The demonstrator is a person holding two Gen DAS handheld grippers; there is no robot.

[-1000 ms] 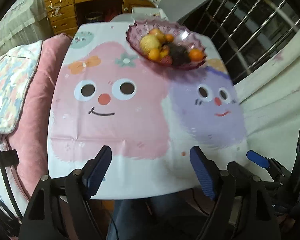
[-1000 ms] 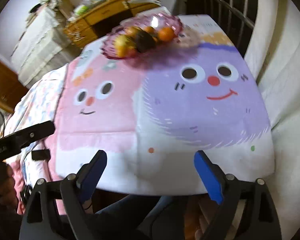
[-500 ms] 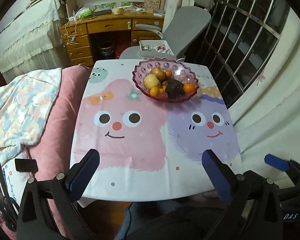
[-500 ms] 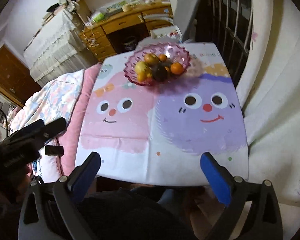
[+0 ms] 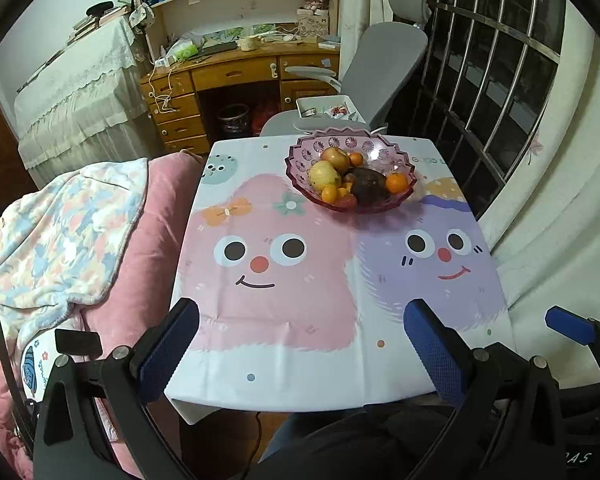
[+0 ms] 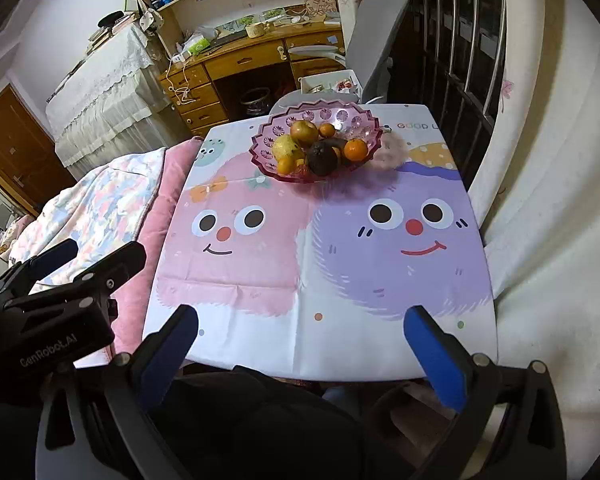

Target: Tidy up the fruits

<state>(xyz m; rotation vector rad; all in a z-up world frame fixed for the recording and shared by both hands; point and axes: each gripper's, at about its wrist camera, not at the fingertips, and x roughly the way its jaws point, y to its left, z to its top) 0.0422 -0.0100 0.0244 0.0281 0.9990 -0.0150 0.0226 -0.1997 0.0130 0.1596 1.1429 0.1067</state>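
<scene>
A pink glass bowl (image 5: 300, 168) (image 6: 266, 148) stands at the far end of the table. It holds several fruits: oranges (image 5: 397, 182) (image 6: 356, 149), a yellow pear (image 5: 323, 174) (image 6: 285, 147), an apple (image 5: 334, 158) (image 6: 304, 131) and a dark fruit (image 5: 367, 181) (image 6: 322, 157). My left gripper (image 5: 300, 320) is open and empty above the table's near edge. My right gripper (image 6: 302, 326) is open and empty, to the right of the left one; its blue fingertip (image 5: 568, 326) also shows in the left wrist view. Both are far from the bowl.
The table (image 5: 300, 360) wears a cloth with a pink and a purple cartoon face. A pink bed with a patterned blanket (image 5: 60, 232) lies left. A grey office chair (image 5: 384, 60) and a wooden desk (image 5: 236, 68) stand behind. Window bars (image 5: 492, 72) and white curtain are right.
Both grippers have pulled back and risen away from the table, so the bowl and table look smaller and farther. Both stay open and empty.
</scene>
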